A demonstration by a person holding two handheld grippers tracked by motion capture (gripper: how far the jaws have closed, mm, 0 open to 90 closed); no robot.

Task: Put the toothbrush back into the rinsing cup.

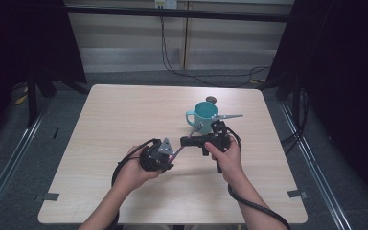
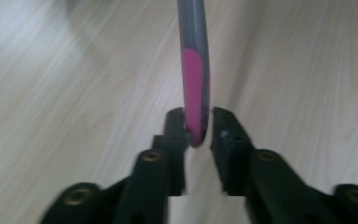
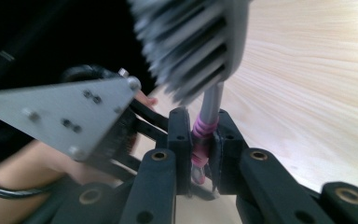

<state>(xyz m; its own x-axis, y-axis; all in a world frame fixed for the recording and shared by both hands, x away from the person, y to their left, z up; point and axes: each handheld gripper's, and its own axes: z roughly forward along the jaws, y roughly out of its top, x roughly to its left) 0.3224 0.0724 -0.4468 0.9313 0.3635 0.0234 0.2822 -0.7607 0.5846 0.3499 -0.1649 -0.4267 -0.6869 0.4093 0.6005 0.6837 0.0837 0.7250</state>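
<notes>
Pink-and-grey toothbrush hangs above the wooden table, just in front of a teal mug, clamped at its handle end by the left tool and near its bristles by the right tool.

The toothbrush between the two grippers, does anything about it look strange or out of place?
Nothing looks damaged or spilled. The toothbrush is held off the table by both ends: the left gripper pinches the handle tip, the right gripper grips the neck under the bristles. A teal cup stands upright behind them.
</notes>
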